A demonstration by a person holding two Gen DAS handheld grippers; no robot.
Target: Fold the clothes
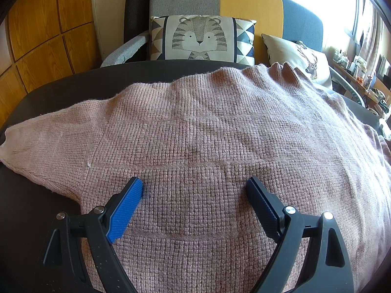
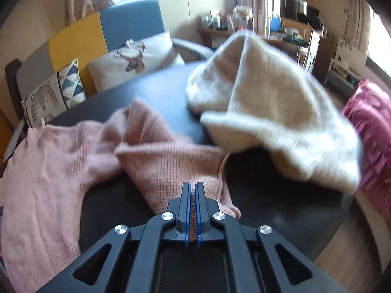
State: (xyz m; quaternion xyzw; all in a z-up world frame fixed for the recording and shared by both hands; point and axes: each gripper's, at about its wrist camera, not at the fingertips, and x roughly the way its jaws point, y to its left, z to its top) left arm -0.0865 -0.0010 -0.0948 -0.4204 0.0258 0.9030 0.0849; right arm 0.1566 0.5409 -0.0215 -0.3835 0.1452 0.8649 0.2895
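On the dark table a pink sweater lies spread, knit body flat, one sleeve stretched out toward the left edge, collar bunched at the far side.

Left gripper: jaws wide apart, hovering low over the lower body of the sweater, nothing between the pads. Can't tell whether the tips touch the knit.

Right gripper: jaws closed tight on the ribbed end of the other sleeve; pink knit shows in the slit between the pads. That sleeve is lifted off the table and rumpled where it joins the body.

A cream knit sits heaped on the far right of the table, blurred, just beside the pinched sleeve. A magenta cloth is off to the right, past the table edge.

Step, as I read it: sleeve fold, first stage. Right side is carrying the sleeve across; body not yet folded.

Next move needs:
- right sleeve laid flat over the body, no twist, cuff clear of the cream knit
- left jaws either pinning the body so it doesn't drag, or taking the left sleeve for the matching fold

Risk: loose knit stretches and slides on the smooth top; pulling without a pin will skew the body.
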